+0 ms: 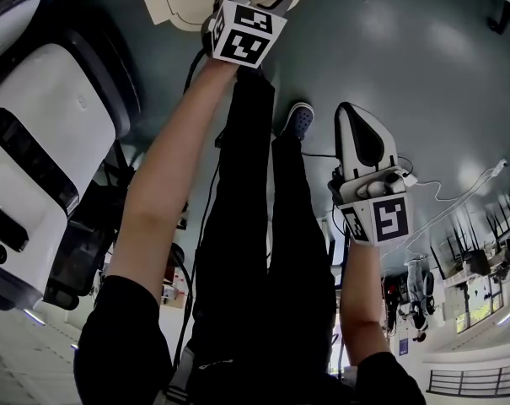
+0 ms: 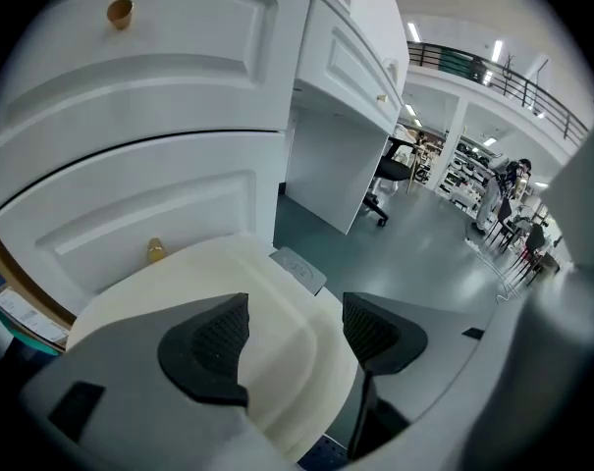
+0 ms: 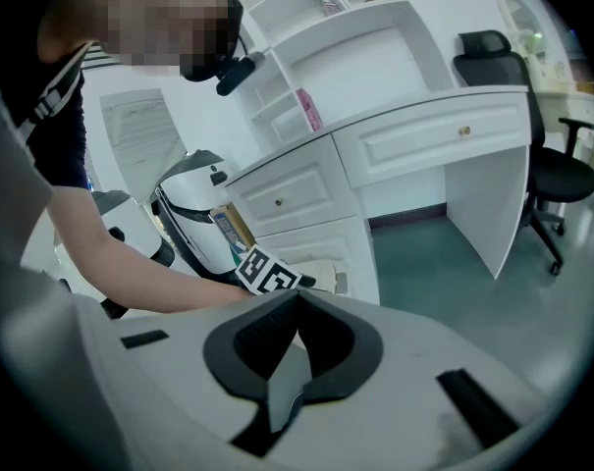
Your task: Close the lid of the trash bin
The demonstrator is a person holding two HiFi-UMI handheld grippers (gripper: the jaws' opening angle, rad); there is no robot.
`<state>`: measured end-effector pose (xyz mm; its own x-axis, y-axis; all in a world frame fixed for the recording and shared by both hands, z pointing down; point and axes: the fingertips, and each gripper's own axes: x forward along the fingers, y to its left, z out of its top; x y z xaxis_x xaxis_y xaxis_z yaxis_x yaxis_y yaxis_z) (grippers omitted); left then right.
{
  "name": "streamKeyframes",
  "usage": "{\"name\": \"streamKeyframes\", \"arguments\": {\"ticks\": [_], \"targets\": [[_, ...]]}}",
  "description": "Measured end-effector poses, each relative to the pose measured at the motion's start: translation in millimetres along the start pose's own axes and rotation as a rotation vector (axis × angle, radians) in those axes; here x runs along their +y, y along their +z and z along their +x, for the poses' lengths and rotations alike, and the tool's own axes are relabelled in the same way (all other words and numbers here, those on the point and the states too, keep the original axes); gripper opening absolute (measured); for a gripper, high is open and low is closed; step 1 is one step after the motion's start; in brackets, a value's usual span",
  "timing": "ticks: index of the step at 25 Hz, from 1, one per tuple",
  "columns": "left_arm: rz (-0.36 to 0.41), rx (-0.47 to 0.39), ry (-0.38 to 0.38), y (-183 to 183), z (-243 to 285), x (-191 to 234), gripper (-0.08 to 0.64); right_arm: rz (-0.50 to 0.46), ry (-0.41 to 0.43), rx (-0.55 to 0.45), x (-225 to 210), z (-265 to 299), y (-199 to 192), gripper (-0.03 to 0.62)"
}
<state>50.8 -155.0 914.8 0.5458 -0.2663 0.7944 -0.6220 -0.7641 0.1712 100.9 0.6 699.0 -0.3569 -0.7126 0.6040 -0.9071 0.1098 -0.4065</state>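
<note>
- Up at 12 o'clock in the head view, I have the left gripper [image 1: 253, 7] at full reach. The left arm [image 1: 166, 184] runs almost straight from the shoulder at 7 o'clock to the marker cube [image 1: 246, 32].
- The left gripper is released: in the left gripper view its two dark pads [image 2: 210, 346] stand well apart with nothing clamped between them.
- The cream trash bin lid [image 2: 228, 283] lies directly under those spread jaws and fills the gap between them. Its grey tab [image 2: 298, 269] sits just past the jaw tips at 12 o'clock. I cannot tell whether the pads touch the lid.
- In the head view the trash bin lid shows at 11 o'clock, just beside the left gripper's body.
- Behind the lid, the left gripper view shows white drawers [image 2: 169, 96] with brass knobs.
- The right gripper [image 1: 356, 137] hangs at 3 o'clock in the head view, its tip pointing toward 12 o'clock. The right forearm [image 1: 362, 294] comes up from 5 o'clock, kept closer to my body.
- The right gripper is clenched on nothing: in the right gripper view its pads [image 3: 321, 337] meet.
- From the right gripper, the trash bin lid lies well apart at 12 o'clock, beyond the left arm, at the foot of the white desk [image 3: 414, 145].
</note>
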Motion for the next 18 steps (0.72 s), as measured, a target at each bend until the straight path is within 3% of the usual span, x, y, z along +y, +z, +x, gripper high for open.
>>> {"name": "streamKeyframes", "arguments": {"ticks": [6, 11, 15, 18], "targets": [[0.039, 0.017, -0.010, -2.5, 1.1, -0.5, 0.304, -0.003, 0.002, 0.008, 1.9, -2.5, -3.7, 0.005], [-0.004, 0.021, -0.020, -2.4, 3.4, 6.9, 0.245, -0.004, 0.002, 0.004, 6.4, -1.8, -1.0, 0.005], [0.001, 0.016, -0.034, -3.5, 1.8, 6.3, 0.245, -0.009, 0.003, 0.006, 8.3, -3.4, -2.9, 0.005], [-0.043, 0.020, -0.054, -3.0, -1.4, 9.3, 0.245, -0.018, 0.002, 0.012, 9.6, -5.9, -2.9, 0.005]]}}
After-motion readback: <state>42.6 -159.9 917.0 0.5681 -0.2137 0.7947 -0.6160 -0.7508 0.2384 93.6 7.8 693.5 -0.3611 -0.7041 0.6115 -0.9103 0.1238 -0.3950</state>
